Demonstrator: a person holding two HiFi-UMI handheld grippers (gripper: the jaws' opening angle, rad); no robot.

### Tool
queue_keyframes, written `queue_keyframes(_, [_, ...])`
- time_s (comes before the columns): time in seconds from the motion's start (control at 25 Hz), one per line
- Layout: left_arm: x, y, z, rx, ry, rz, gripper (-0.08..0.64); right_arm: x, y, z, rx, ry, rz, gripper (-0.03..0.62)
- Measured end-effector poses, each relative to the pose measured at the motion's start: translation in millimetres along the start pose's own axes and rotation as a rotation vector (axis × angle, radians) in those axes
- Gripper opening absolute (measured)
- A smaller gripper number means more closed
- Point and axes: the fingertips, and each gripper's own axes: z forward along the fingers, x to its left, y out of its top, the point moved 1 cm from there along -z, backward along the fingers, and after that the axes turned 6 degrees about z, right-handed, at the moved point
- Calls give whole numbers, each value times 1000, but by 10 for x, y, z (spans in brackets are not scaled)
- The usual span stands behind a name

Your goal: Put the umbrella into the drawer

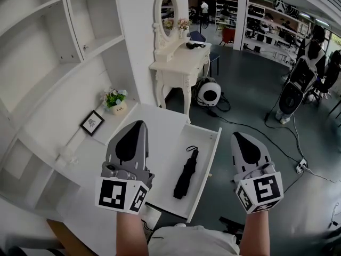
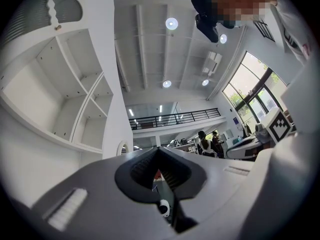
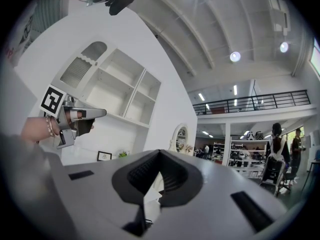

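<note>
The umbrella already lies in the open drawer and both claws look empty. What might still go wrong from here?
1. The drawer stands pulled far out, so a bump might jolt it or shift the umbrella.
2. The strap loop lies loose at the umbrella's far end and might snag if the drawer is pushed in.

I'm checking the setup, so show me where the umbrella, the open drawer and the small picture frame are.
umbrella [image 1: 186, 176], head view, middle of its folded black canopy.
drawer [image 1: 166, 167], head view, bare white floor left of the umbrella.
picture frame [image 1: 92, 122], head view, centre of the frame.
</note>
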Motion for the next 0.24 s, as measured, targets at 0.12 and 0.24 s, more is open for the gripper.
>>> queue_keyframes(0.12, [-7,-17,14,1,-5,-2,9,4,-8,10,3,0,-2,6])
queue_keyframes(0.24, [-17,-21,32,0,-10,-2,9,3,-6,22,3,1,-4,6])
